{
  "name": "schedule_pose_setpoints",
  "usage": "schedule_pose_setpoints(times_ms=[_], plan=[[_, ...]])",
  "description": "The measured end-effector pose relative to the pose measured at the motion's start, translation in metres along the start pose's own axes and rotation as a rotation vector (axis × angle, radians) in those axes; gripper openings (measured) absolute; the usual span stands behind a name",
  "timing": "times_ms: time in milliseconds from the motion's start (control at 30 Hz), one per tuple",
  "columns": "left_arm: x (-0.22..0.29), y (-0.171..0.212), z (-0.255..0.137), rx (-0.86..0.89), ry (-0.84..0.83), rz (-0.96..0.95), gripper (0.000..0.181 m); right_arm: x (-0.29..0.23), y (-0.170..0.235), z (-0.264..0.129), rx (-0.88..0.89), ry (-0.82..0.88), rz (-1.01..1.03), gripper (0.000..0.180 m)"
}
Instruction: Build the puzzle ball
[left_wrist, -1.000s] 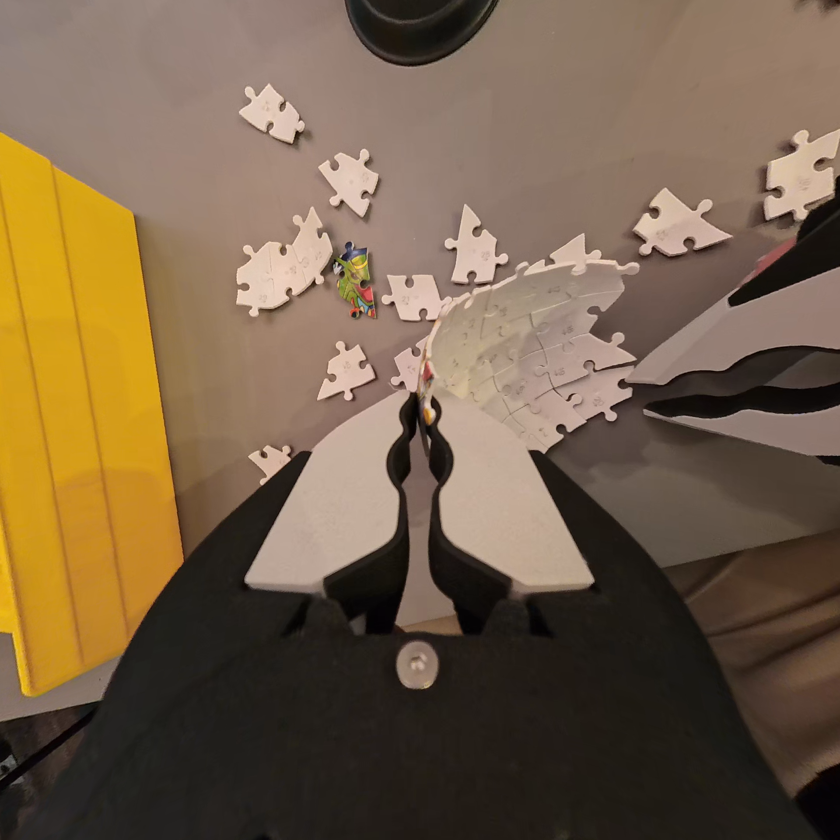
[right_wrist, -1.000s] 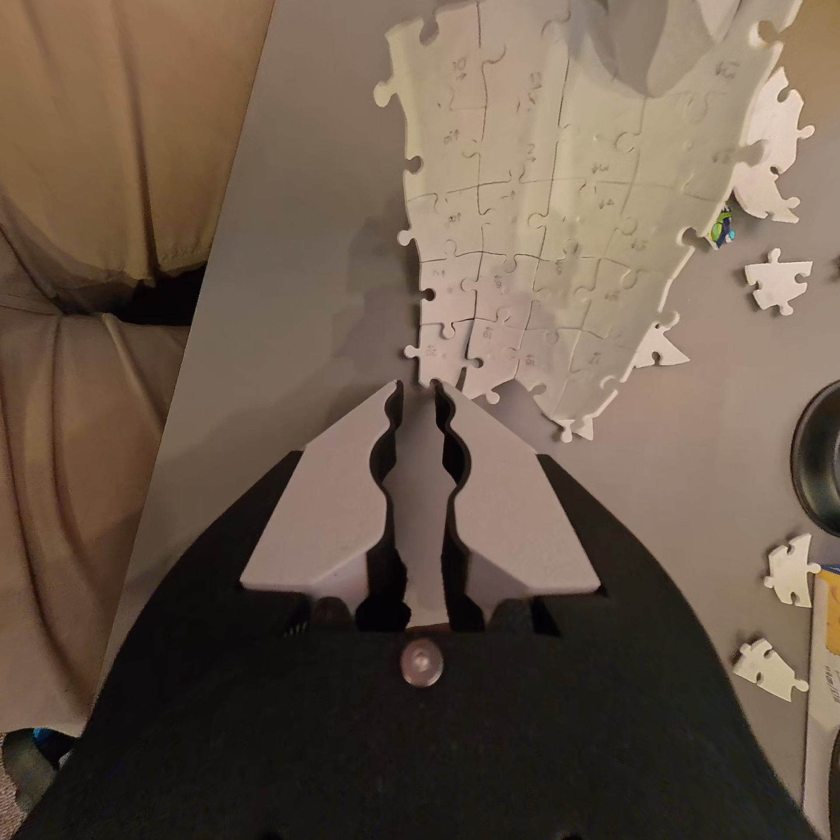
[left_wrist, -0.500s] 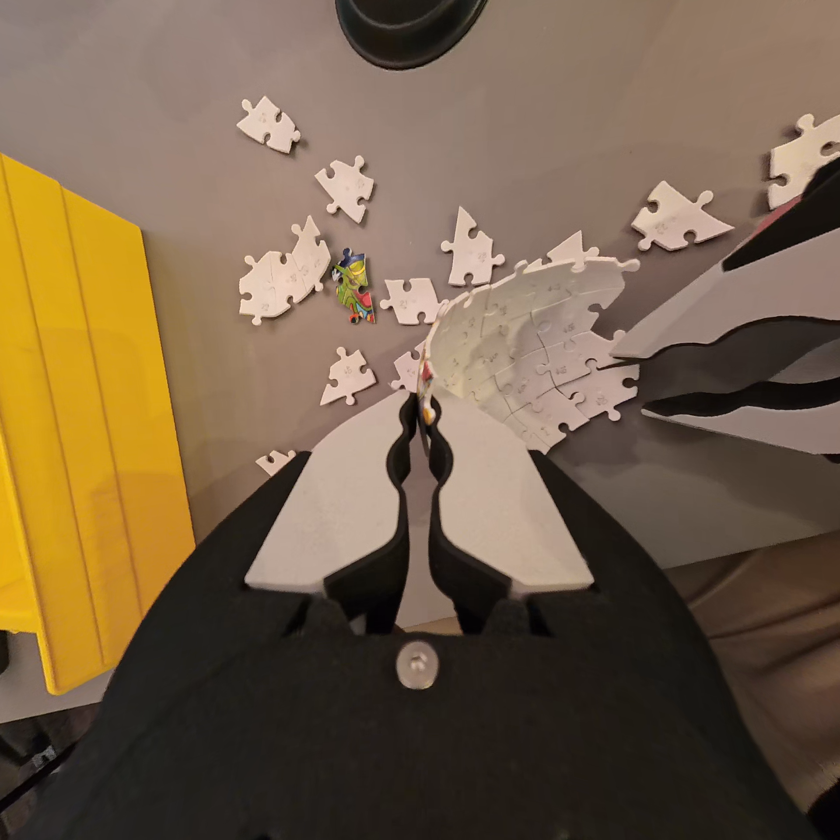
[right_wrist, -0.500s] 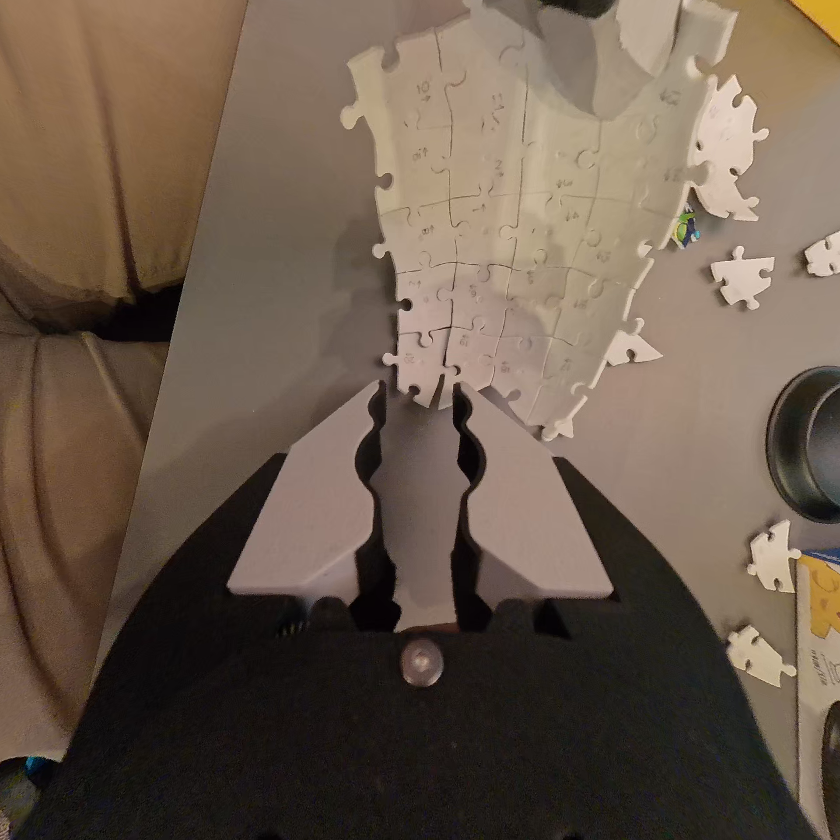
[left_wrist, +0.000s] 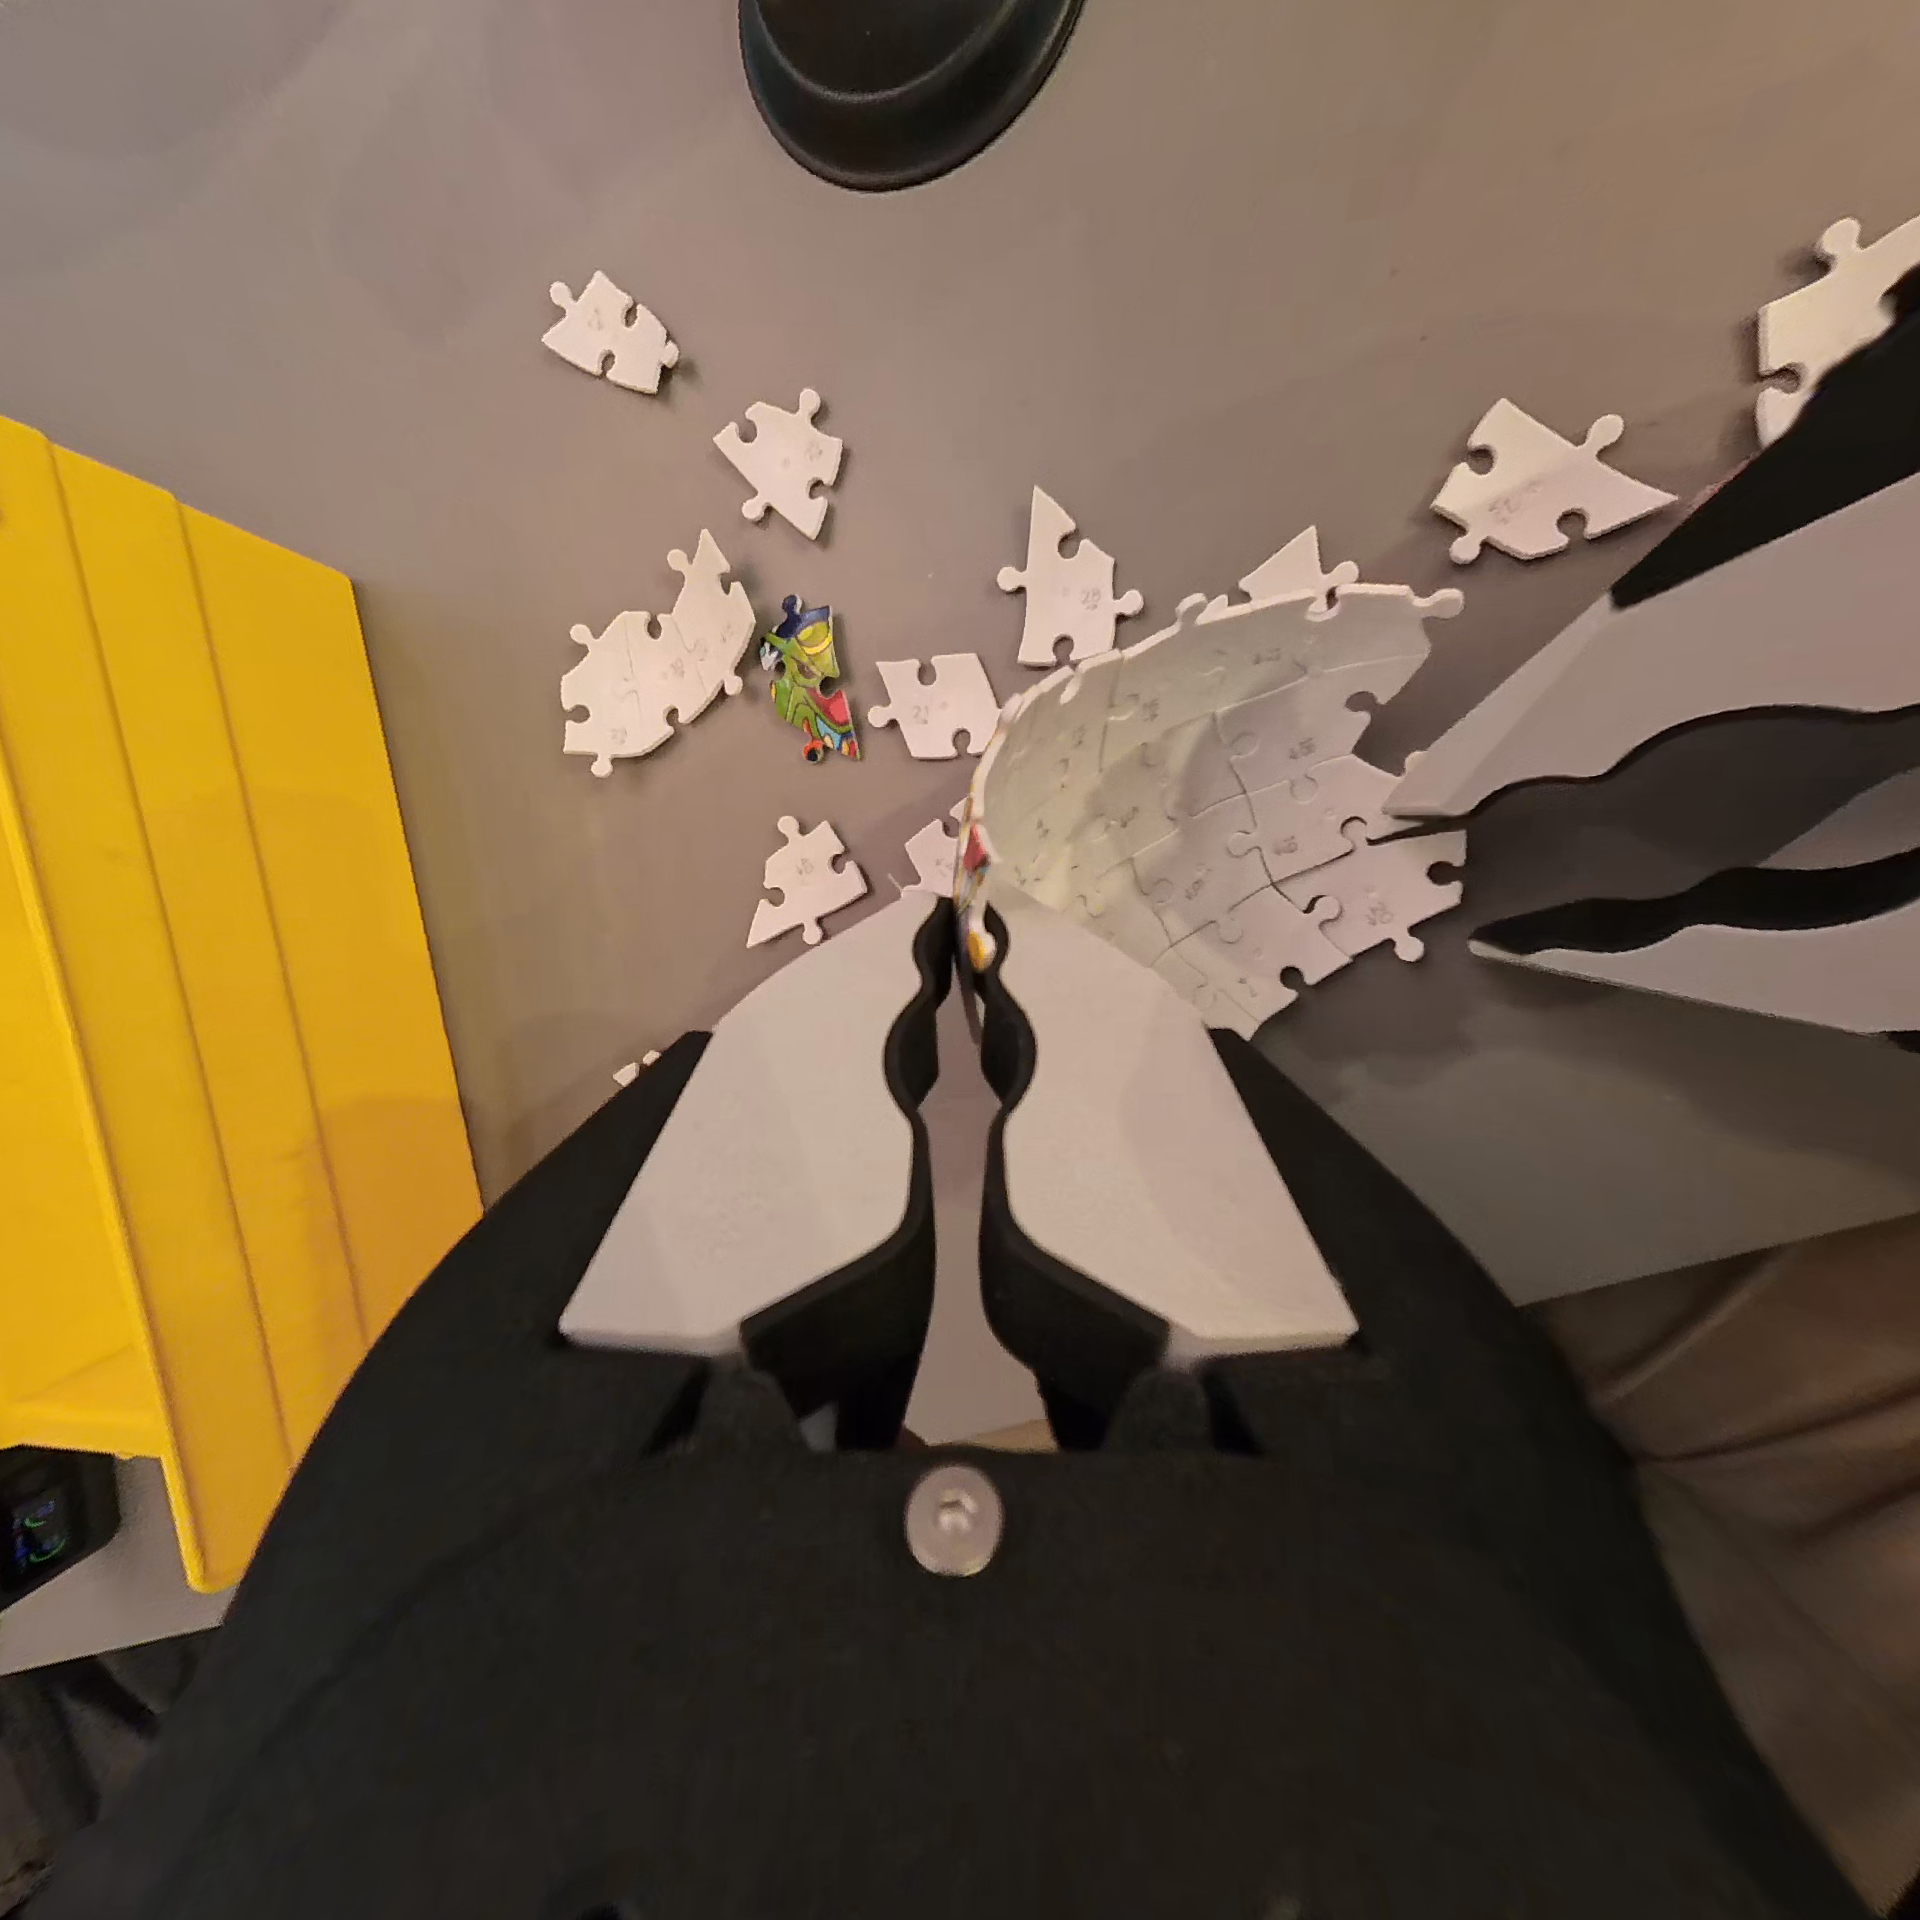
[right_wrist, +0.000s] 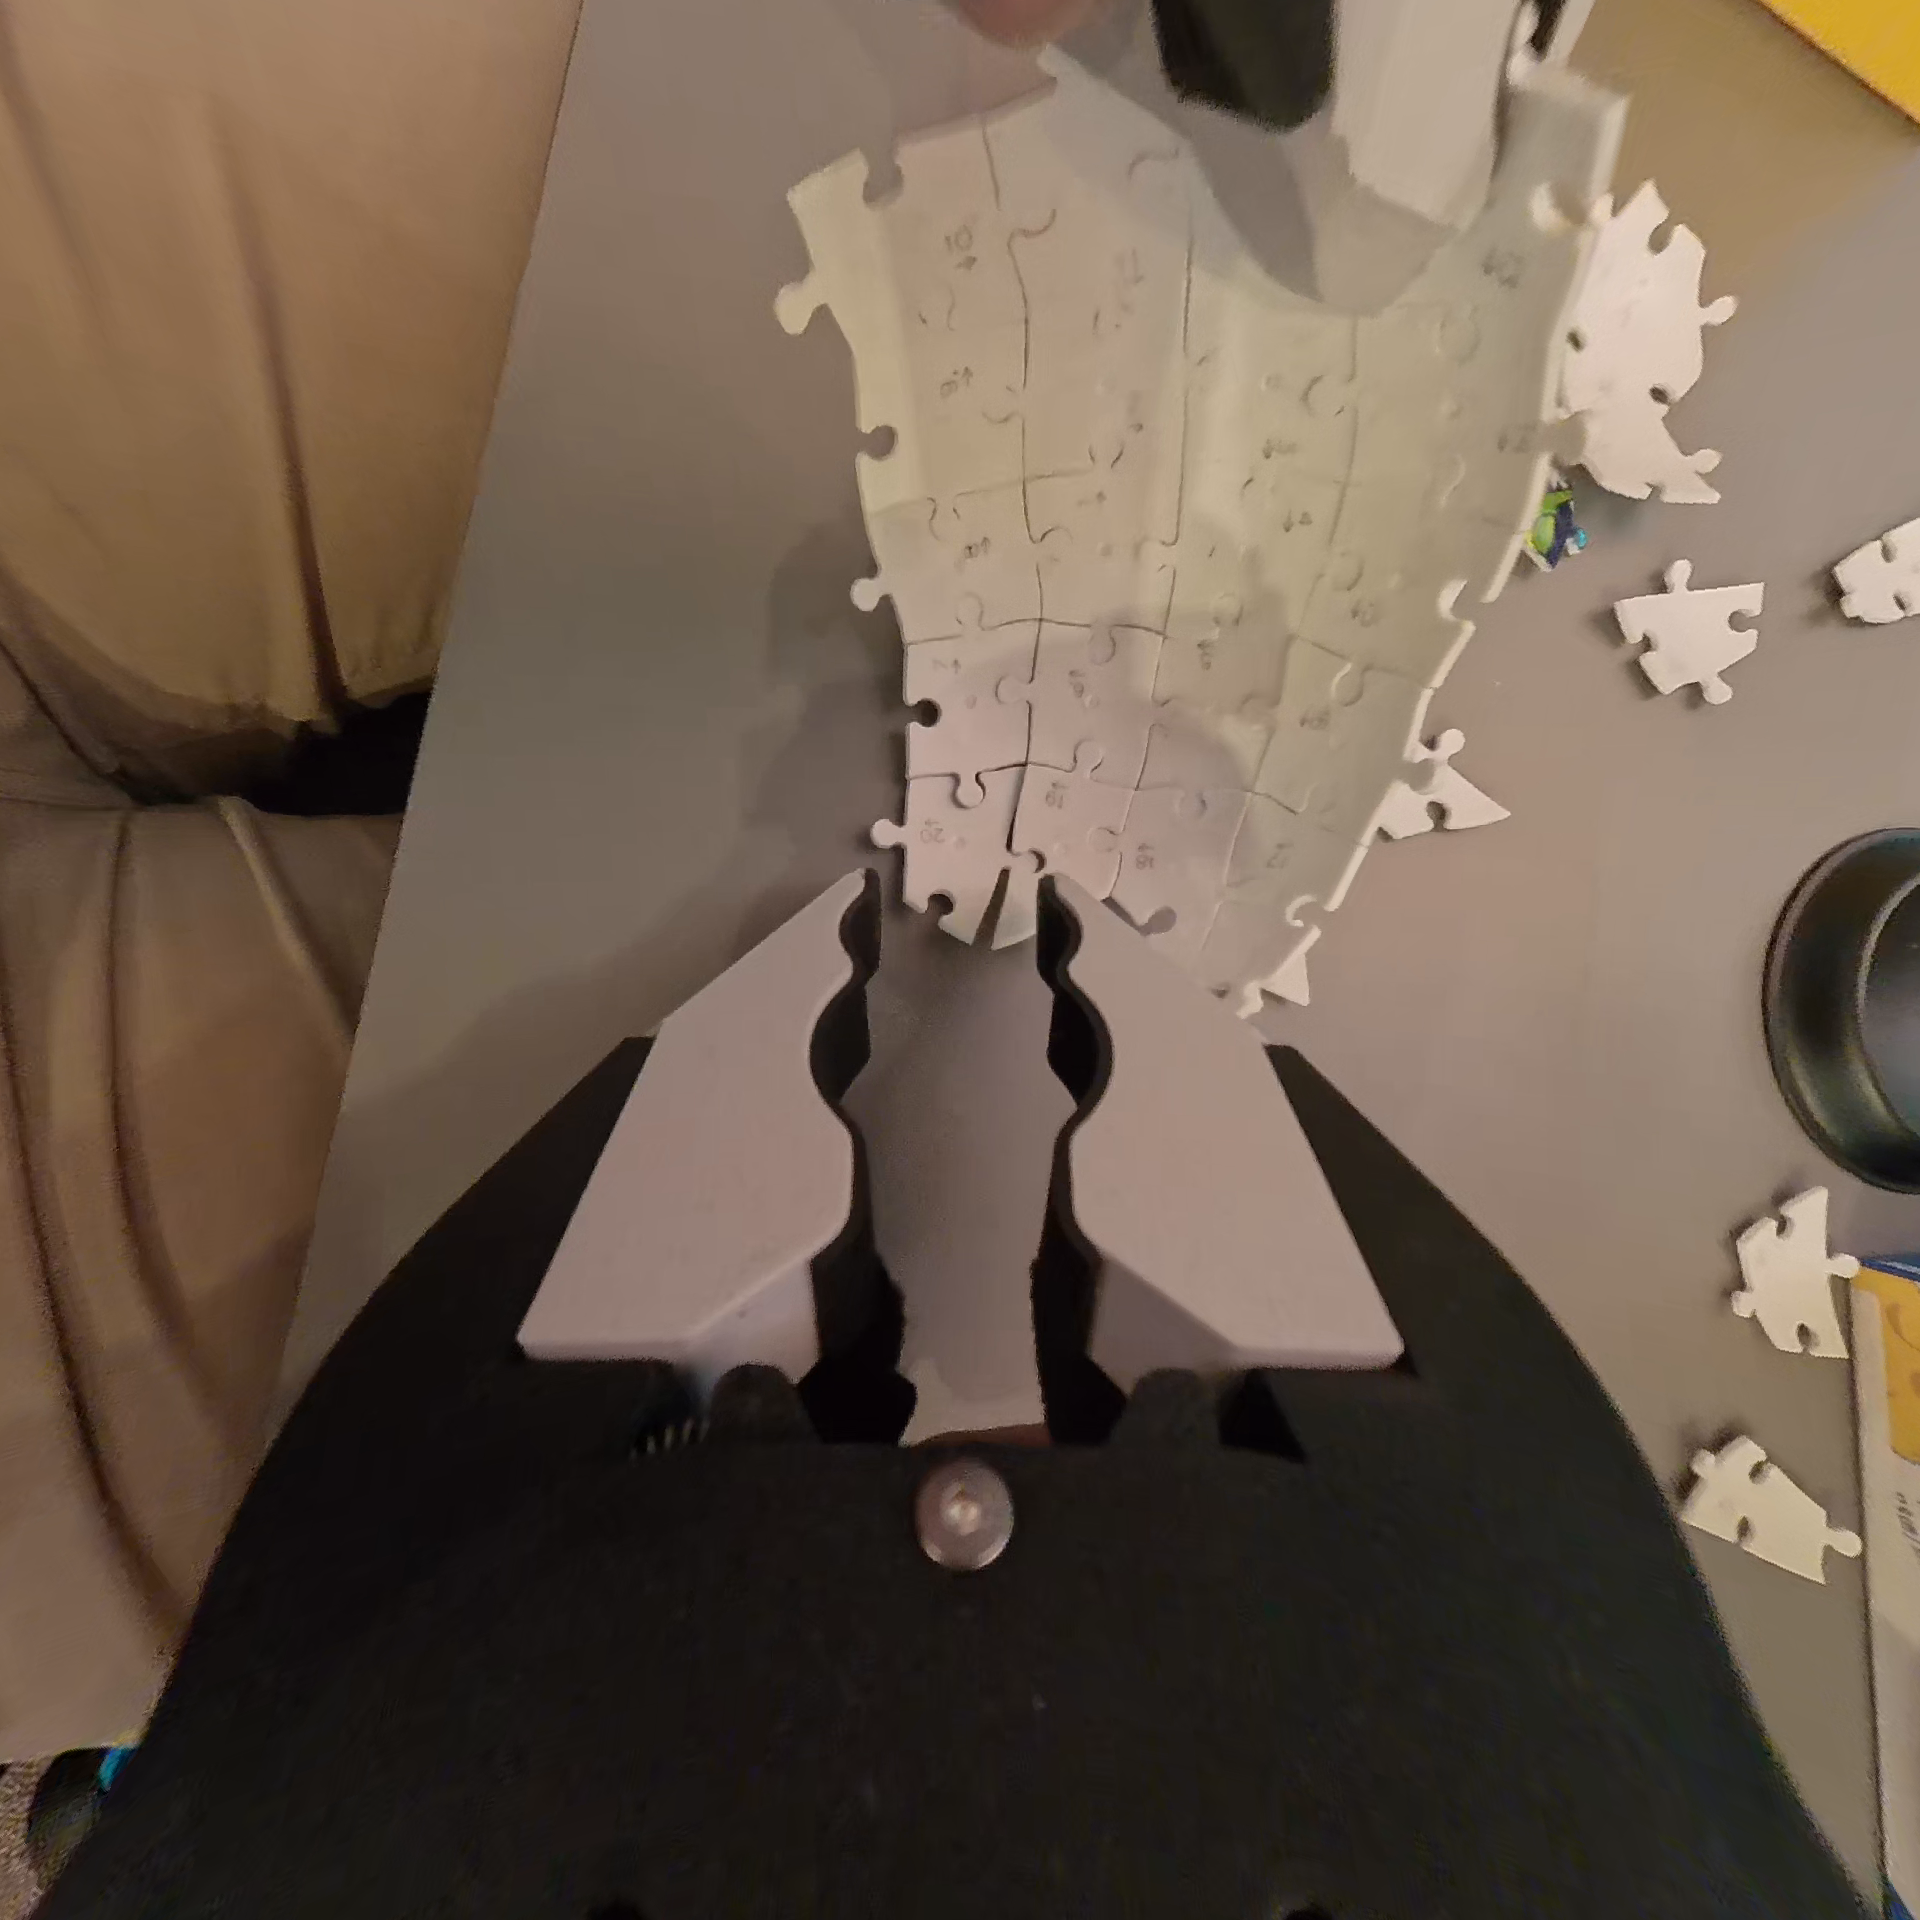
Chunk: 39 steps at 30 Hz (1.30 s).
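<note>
In the left wrist view, the left gripper (left_wrist: 968, 928) is pinched narrow on the near edge of the curved puzzle shell (left_wrist: 1195, 800), a bowl-like sheet of joined white pieces with its blank inner side facing up and a strip of its coloured face showing right at the fingertips. The shell is held over the grey table (left_wrist: 312, 260). Loose white pieces (left_wrist: 795, 470) lie scattered on the table beyond it, and among them one coloured piece (left_wrist: 814, 681) lies face up, just beside a small white cluster of joined pieces (left_wrist: 655, 681). A yellow box (left_wrist: 177, 935) stands along the left, and a black round dish (left_wrist: 909, 88) sits at the top edge. The right gripper (left_wrist: 1429, 883) comes in from the right, its upper fingertip touching the far edge of the shell. In the right wrist view, the right gripper (right_wrist: 953, 891) has its jaws partly spread, and the bottom corner of the shell (right_wrist: 1143, 540) lies between the fingertips without being squeezed. The left gripper (right_wrist: 1340, 229) grips the shell's top edge, partly blurred. More loose pieces (right_wrist: 1688, 629) lie to the right, near the black dish (right_wrist: 1849, 1013), and tan fabric (right_wrist: 208, 520) fills the left side past the table edge.
</note>
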<state>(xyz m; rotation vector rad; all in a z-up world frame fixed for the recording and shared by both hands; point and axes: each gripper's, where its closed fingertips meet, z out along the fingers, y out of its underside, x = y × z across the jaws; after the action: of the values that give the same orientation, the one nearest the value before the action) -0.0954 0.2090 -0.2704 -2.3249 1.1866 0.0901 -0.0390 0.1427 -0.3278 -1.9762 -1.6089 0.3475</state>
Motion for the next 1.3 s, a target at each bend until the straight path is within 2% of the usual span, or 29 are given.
schedule_pose_setpoints(times_ms=[433, 967, 1300], plan=[[0.000, -0.003, 0.000, 0.006, -0.005, 0.045, 0.003, -0.011, 0.007, 0.005, -0.042, -0.045, -0.037, 0.018], [0.000, -0.004, 0.001, 0.002, -0.019, 0.077, 0.003, -0.006, 0.001, -0.002, -0.029, 0.004, -0.066, 0.019], [0.001, -0.006, 0.000, -0.001, -0.027, 0.094, 0.003, -0.003, 0.006, 0.005, -0.060, 0.022, -0.041, 0.034]])
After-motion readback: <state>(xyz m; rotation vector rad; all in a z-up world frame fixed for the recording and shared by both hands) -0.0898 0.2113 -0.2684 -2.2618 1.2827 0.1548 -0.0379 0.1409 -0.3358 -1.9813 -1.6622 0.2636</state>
